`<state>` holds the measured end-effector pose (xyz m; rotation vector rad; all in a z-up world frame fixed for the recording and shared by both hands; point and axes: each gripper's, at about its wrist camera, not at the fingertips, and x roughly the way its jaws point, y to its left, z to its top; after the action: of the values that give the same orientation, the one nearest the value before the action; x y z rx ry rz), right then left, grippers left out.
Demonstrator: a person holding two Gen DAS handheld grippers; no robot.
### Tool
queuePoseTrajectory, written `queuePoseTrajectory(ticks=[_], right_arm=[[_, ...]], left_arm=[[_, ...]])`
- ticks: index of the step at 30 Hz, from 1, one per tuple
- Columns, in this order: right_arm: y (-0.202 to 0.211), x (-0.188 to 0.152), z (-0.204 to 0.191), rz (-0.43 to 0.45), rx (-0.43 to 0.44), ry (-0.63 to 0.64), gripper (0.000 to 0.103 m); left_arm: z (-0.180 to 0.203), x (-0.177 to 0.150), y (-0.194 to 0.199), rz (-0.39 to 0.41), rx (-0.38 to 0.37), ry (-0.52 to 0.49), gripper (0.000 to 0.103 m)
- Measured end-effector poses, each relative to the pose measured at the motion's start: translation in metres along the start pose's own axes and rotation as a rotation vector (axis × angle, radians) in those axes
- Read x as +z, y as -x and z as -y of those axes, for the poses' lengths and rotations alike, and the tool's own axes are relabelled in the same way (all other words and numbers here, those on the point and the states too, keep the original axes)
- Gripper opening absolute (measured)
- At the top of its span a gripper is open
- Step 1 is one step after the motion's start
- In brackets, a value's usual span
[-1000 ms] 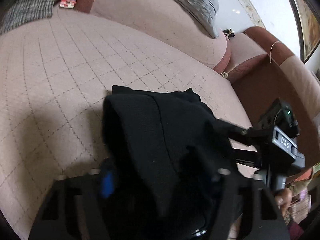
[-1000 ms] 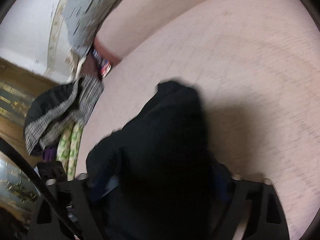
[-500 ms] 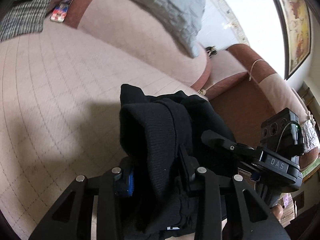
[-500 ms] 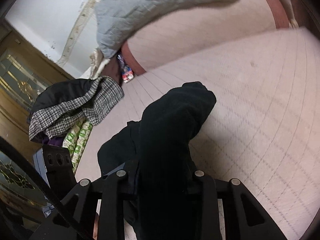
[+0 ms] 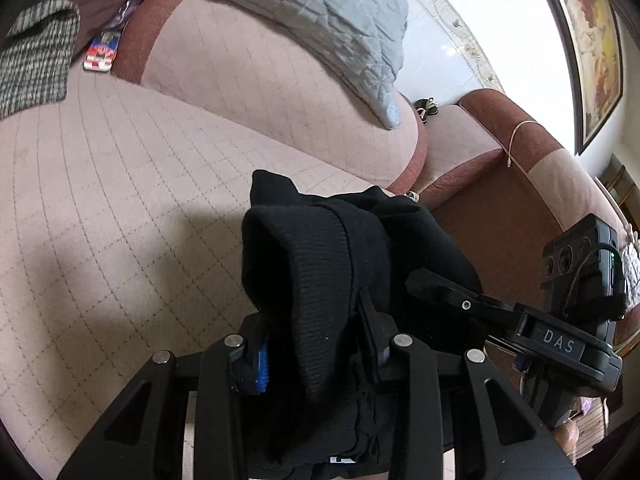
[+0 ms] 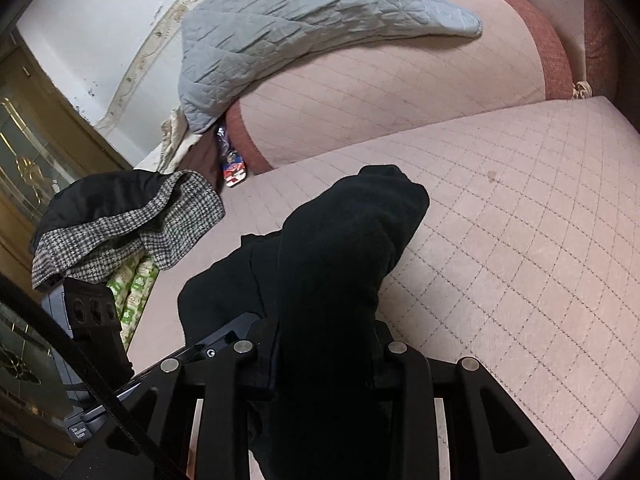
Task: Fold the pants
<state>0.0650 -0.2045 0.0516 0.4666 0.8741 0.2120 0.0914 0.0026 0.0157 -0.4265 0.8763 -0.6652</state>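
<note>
The black pants [image 5: 320, 264] hang bunched between both grippers, lifted above the pink quilted sofa seat [image 5: 100, 208]. My left gripper [image 5: 316, 344] is shut on a thick fold of the pants; the fabric drapes over its fingers. My right gripper [image 6: 320, 340] is shut on another fold of the pants [image 6: 340, 248], which hides its fingertips. The right gripper's body also shows in the left wrist view [image 5: 560, 340], close on the right. The left gripper's body shows at lower left in the right wrist view [image 6: 96, 320].
A grey quilted blanket [image 5: 320, 20] lies over the sofa backrest [image 6: 380, 92]. A checked grey garment [image 6: 120, 224] and a dark jacket are piled at the sofa's left end. A small red-and-blue packet [image 5: 100, 52] sits by the backrest. The brown armrest [image 5: 520, 152] is at right.
Both grippers have risen and tilted up with the pants; the fabric has lifted off the seat, and more of the backrest and blanket shows.
</note>
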Motion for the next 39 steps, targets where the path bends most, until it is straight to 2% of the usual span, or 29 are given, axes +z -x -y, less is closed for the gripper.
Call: queuePoseTrajectory(ticks=[11,26,29,33,35,37,38,39], right_arm=[[-0.041,0.009,0.007,-0.039,-0.075,0.024,0.032],[-0.079,0.021,0.022,-0.087,-0.083,-0.03,0.032],[-0.083,0.019,0.026,-0.098,-0.085,-0.036,0.037],[-0.085,0.016,0.035,-0.105,-0.075,-0.075,0.048],[-0.084,0.012,0.04,-0.109,-0.073,-0.077,0.049],[-0.083,0.008,0.045,-0.111,-0.06,-0.074,0.05],[-0.083,0.006,0.047,-0.112,-0.045,-0.074,0.05],[-0.082,0.005,0.049,-0.115,-0.027,-0.078,0.043]], left_arm=[[-0.016,0.01,-0.023,-0.028,0.078,-0.001,0.033],[-0.04,0.02,-0.043,-0.04,0.112,0.033,0.033],[-0.04,0.016,-0.047,-0.043,0.143,0.017,0.035],[-0.037,0.011,-0.047,-0.037,0.218,-0.018,0.049],[-0.033,0.008,-0.048,-0.036,0.241,-0.052,0.049],[-0.024,0.003,-0.049,-0.033,0.26,-0.112,0.047],[-0.019,0.002,-0.049,-0.031,0.266,-0.137,0.035],[-0.014,0.0,-0.048,-0.029,0.272,-0.16,0.029]])
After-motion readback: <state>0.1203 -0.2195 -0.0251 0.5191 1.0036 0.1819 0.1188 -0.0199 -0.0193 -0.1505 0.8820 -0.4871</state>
